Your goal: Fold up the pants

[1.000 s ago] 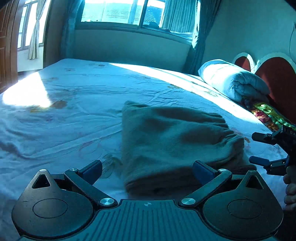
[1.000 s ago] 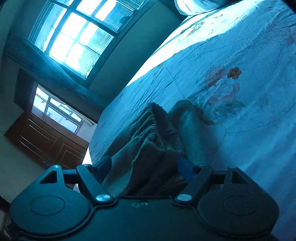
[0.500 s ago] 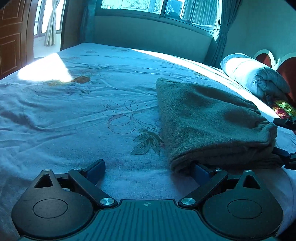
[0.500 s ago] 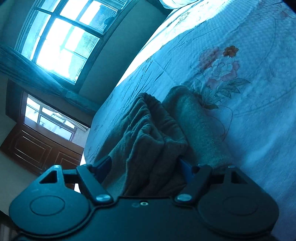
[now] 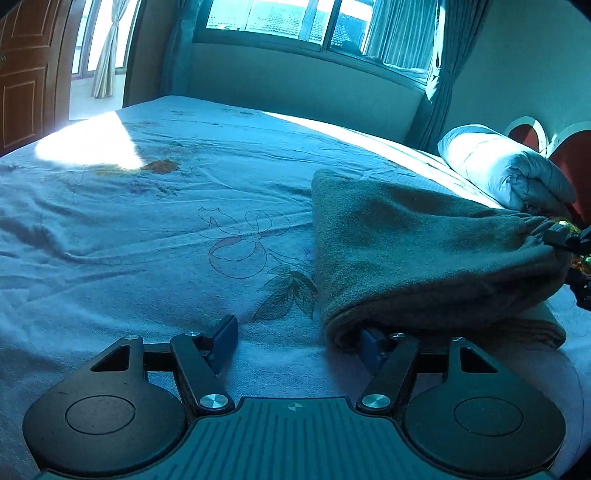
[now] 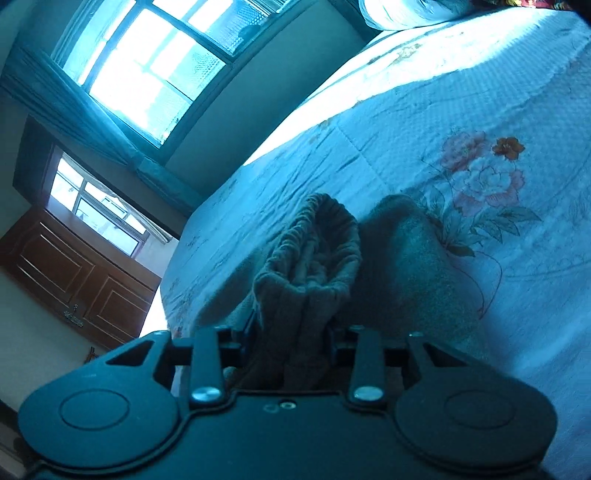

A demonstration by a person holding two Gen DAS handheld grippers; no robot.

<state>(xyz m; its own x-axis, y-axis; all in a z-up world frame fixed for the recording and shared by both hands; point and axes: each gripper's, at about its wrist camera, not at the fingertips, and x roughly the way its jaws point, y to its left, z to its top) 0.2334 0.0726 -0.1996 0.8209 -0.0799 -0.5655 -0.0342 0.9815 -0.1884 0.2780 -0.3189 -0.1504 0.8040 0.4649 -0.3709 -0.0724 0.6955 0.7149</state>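
A wide bed (image 5: 155, 236) with a pale floral sheet stretches ahead. Beyond it a curtained window (image 5: 306, 22) pours in sun, leaving a bright patch (image 5: 88, 144) far left. A wooden door (image 5: 22, 74) stands left; a rolled quilt (image 5: 506, 170) lies against the red headboard (image 5: 572, 155) on the right.

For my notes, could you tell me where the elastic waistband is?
Right wrist view, centre: grey fleece pants' waistband bunches between the right gripper, beside the bedspread's pink flower.
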